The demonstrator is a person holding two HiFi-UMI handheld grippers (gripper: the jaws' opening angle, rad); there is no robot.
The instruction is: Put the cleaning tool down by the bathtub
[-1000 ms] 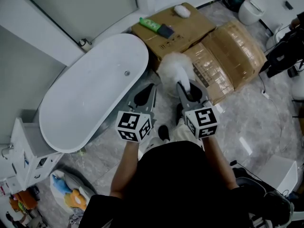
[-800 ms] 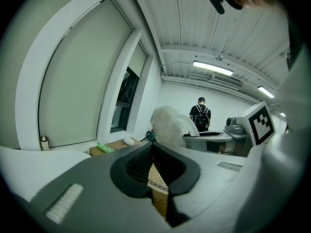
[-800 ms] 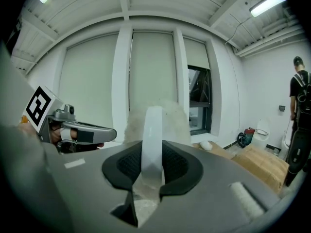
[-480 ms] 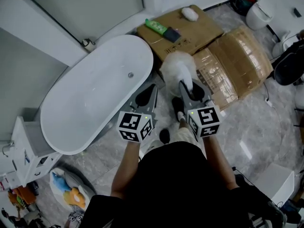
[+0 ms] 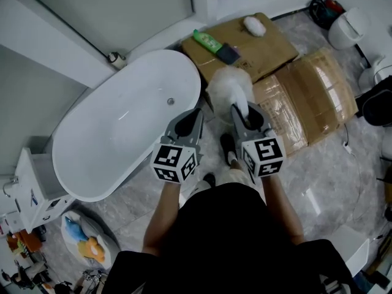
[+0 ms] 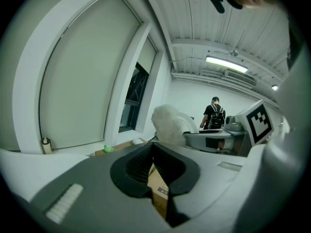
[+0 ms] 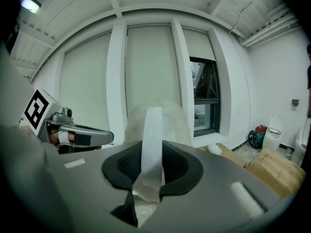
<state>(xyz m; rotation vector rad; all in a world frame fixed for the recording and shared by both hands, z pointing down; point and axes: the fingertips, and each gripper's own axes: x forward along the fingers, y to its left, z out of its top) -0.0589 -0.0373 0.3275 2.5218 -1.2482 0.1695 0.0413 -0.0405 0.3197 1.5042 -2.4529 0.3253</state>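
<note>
A fluffy white cleaning tool (image 5: pixel 228 89) with a pale flat handle (image 7: pixel 153 130) sticks up out of my right gripper (image 5: pixel 240 110), which is shut on the handle. Its fluffy head hangs above the floor, between the white oval bathtub (image 5: pixel 122 124) and the cardboard boxes. My left gripper (image 5: pixel 195 114) is beside it on the tub side, just off the tub's near end. Its jaw tips meet with nothing between them. In the left gripper view the fluffy head (image 6: pixel 167 125) shows beyond the jaws.
Two flattened cardboard boxes (image 5: pixel 245 41) (image 5: pixel 306 97) lie right of the tub; a green bottle (image 5: pixel 208 41), a dark pad (image 5: pixel 228 53) and a white lump (image 5: pixel 253 24) lie on the far one. A white cabinet (image 5: pixel 33 188) stands at the left. A person (image 6: pixel 214 115) stands far off.
Both grippers keep their pose and the tool stays in the right one. The view has drifted, so the tub and boxes sit slightly further right.
</note>
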